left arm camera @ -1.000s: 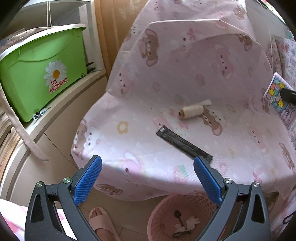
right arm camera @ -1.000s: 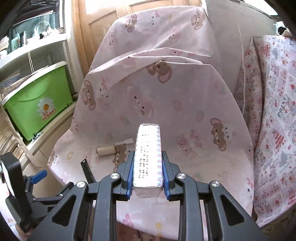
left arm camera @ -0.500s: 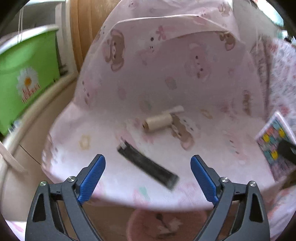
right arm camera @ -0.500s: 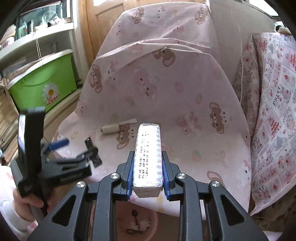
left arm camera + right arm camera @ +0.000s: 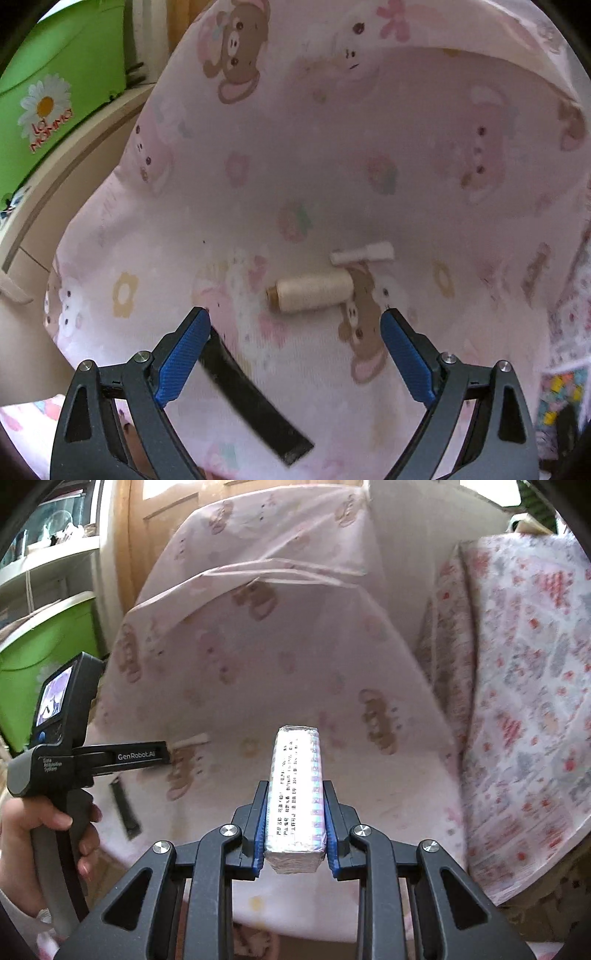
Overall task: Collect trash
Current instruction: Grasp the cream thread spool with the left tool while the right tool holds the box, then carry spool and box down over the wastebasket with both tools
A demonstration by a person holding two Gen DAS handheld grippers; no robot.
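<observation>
Pink bear-print cover drapes a chair and fills both views; a green storage box sits on a shelf at far left.

Left gripper: jaws wide apart, nothing between the pads. A black strip wrapper lies flat on the cover, starting just behind the left finger and running diagonally under the gap between the fingers. Ahead of the gripper, slightly right of centre, lies a cream thread spool on its side; just beyond it, a small white stick.

Judgement on handling: wrapper looks thin, light and limp, lying flush on soft fabric. Pads would probably need to press into the cover and pinch across its narrow width near the middle; risk of snagging cloth along with it. Spool looks light and round, so it may roll; take it across its sides.

Right gripper: closed on a white wrapped packet, pads clamping its long sides near the lower end, the rest sticking forward. Packet appears soft but holds its shape; grip looks secure. At left of this view a hand holds the other tool's handle.
</observation>
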